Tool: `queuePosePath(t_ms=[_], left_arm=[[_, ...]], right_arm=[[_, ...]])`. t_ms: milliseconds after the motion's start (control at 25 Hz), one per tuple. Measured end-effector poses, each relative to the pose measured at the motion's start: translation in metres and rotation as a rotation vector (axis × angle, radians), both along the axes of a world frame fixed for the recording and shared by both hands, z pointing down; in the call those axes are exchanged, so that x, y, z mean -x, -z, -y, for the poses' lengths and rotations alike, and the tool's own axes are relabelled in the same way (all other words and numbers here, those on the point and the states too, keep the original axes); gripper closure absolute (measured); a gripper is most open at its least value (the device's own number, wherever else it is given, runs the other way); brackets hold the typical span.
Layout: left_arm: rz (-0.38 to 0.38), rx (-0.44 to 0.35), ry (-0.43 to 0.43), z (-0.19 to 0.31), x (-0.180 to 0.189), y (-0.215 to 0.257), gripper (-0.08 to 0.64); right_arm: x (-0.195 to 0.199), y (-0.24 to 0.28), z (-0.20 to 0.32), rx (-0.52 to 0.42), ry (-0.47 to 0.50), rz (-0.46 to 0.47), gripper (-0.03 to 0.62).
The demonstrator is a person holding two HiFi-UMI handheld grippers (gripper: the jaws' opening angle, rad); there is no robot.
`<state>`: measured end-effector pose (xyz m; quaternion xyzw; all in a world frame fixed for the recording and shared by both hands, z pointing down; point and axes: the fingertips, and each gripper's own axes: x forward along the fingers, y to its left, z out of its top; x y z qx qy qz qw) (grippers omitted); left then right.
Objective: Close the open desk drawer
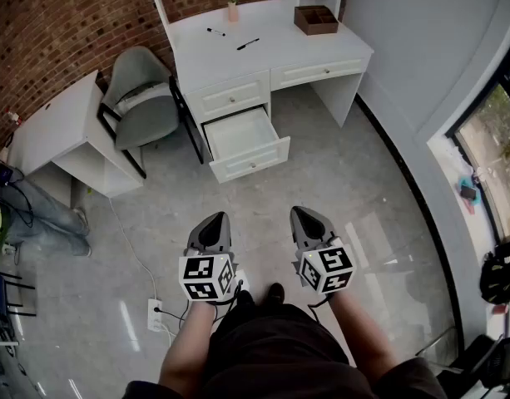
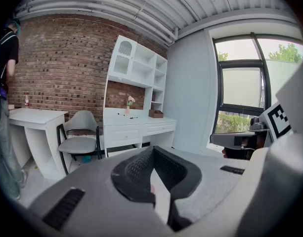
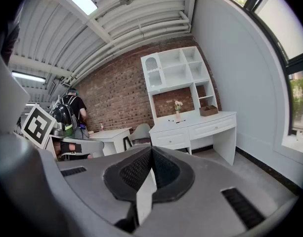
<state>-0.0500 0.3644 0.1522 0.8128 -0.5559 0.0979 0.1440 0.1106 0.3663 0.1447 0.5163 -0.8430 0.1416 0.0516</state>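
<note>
The open drawer (image 1: pixel 251 161) sticks out from the left half of the white desk (image 1: pixel 263 44), under a shut drawer. Its front faces us, and its long side runs left to right. It is empty inside. A grey chair (image 1: pixel 142 98) stands just left of it.

We stand well apart from the drawer, across bare floor (image 1: pixel 363 189). It lies far ahead, between our two grippers. The left gripper (image 1: pixel 214 229) looks a little nearer to it than the right gripper (image 1: pixel 309 225). Both grippers are closed tight and hold nothing. We think we must walk up and push the front straight away from us.
</note>
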Motion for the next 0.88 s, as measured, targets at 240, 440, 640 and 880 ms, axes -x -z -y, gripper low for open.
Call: queuePosePath(t_ms=[240, 440, 640, 880], left_arm=[[-0.008, -0.033, 0.011, -0.001, 0.000, 0.011, 0.551], [-0.007, -0.040, 0.035, -0.008, 0.004, 0.014, 0.551], [-0.002, -0.047, 0.045, -0.011, 0.005, 0.017, 0.551], [0.009, -0.042, 0.051, 0.003, 0.006, 0.016, 0.551]], right_arm=[[-0.010, 0.013, -0.002, -0.056, -0.027, 0.024, 0.588], [-0.018, 0.012, -0.005, -0.055, -0.055, 0.026, 0.588], [-0.028, 0.011, -0.006, -0.045, -0.073, 0.046, 0.588], [-0.033, 0.011, 0.004, -0.035, -0.087, 0.068, 0.588]])
